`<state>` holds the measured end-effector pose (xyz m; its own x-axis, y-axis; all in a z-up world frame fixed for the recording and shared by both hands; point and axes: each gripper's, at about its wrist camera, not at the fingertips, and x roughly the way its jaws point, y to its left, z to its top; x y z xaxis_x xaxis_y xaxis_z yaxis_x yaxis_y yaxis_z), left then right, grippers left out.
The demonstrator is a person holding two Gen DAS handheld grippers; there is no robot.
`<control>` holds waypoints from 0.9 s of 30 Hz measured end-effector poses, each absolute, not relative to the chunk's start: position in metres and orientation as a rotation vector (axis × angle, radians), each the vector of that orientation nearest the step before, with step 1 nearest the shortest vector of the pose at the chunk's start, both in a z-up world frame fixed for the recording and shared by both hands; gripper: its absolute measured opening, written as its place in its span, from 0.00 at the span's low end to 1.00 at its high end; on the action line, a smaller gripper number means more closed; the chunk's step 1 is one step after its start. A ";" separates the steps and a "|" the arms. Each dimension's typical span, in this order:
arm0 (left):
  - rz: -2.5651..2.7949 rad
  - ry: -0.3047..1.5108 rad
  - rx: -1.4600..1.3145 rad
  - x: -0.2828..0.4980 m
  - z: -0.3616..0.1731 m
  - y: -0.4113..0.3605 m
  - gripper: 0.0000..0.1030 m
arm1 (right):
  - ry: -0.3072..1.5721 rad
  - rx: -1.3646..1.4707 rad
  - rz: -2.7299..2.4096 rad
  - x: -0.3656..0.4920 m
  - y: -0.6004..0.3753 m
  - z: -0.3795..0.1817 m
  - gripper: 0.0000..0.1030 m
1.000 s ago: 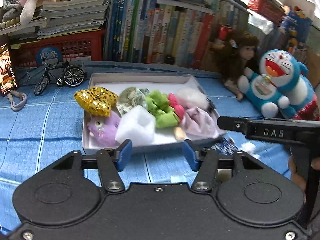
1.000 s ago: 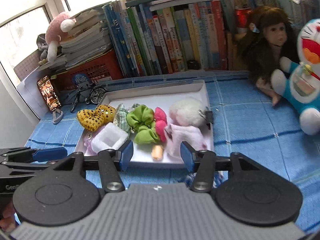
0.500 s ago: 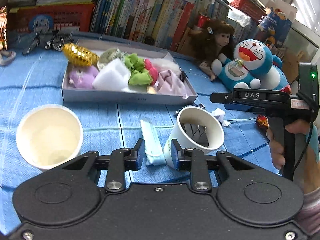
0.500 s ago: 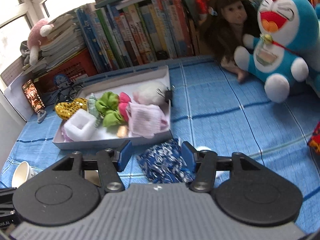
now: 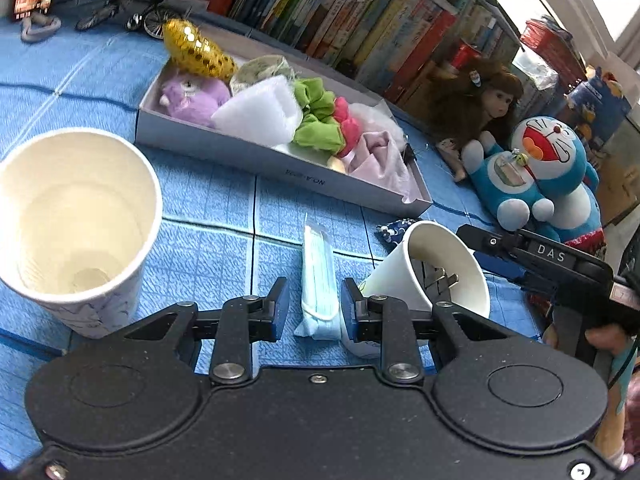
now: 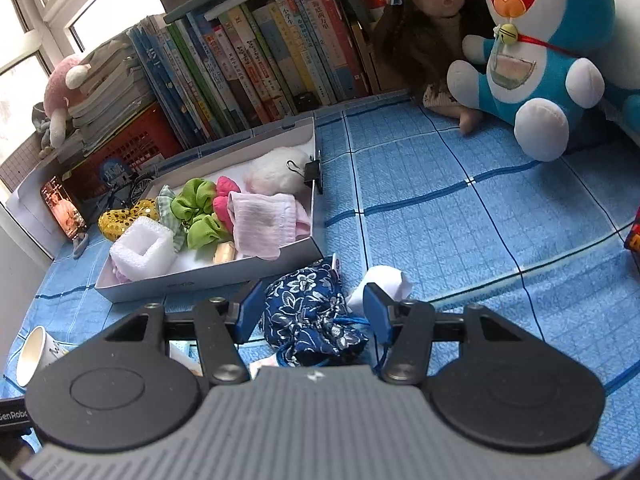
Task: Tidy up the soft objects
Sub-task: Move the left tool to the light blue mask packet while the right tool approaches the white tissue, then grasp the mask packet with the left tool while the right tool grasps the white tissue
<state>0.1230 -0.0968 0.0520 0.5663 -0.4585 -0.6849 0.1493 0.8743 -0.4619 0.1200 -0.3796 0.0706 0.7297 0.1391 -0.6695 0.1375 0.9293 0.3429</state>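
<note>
on the blue checked tabletop (image 5: 208,200), both views have dropped from the white tray (image 5: 256,156) a second ago to loose items in front of it. the left gripper (image 5: 311,309) has narrowed its fingers and now brackets a wrapped pale blue face mask (image 5: 318,280) lying flat; a small gap shows on each side, so nothing is held yet. the right gripper (image 6: 310,314) hangs wide open around a navy floral drawstring pouch (image 6: 312,316), also not gripped. this looks like the shift from surveying the tray to picking up two more soft things for it.

the tray already holds a gold sequin piece (image 5: 196,50), purple plush (image 5: 194,96), white foam block (image 5: 260,112), green scrunchie (image 5: 318,120) and pink cloth (image 5: 376,160).

a tipped paper cup (image 5: 432,276) sits just beside the mask, with a dark object inside too dim to identify. the pouch's near end and cord run under the right gripper body. a white scrap (image 6: 384,280) beyond the pouch is unclear.
</note>
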 end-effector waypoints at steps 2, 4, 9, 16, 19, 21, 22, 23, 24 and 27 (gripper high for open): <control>-0.364 0.915 -0.390 0.125 0.048 -0.098 0.24 | 0.754 0.394 -0.001 0.120 -0.381 0.068 0.66; -0.358 0.926 -0.405 0.128 0.044 -0.100 0.19 | 0.751 0.401 -0.002 0.120 -0.383 0.067 0.66; -0.333 0.926 -0.400 0.127 0.040 -0.102 0.04 | 0.744 0.387 -0.009 0.119 -0.383 0.067 0.66; -0.364 0.901 -0.361 0.107 0.049 -0.096 0.03 | 0.748 0.332 -0.042 0.120 -0.381 0.063 0.66; -0.394 0.899 -0.346 0.089 0.051 -0.090 0.03 | 0.743 0.300 -0.053 0.120 -0.377 0.062 0.66; -0.402 0.892 -0.319 0.078 0.051 -0.089 0.04 | 0.734 0.290 -0.071 0.120 -0.376 0.062 0.66; -0.405 0.887 -0.308 0.073 0.052 -0.087 0.04 | 0.731 0.295 -0.083 0.120 -0.377 0.062 0.66; -0.412 0.881 -0.290 0.068 0.053 -0.087 0.04 | 0.726 0.301 -0.089 0.120 -0.379 0.062 0.66; -0.416 0.872 -0.269 0.063 0.053 -0.086 0.04 | 0.721 0.306 -0.090 0.119 -0.381 0.062 0.66; -0.410 0.833 -0.206 0.048 0.056 -0.083 0.05 | 0.696 0.326 -0.099 0.115 -0.387 0.063 0.66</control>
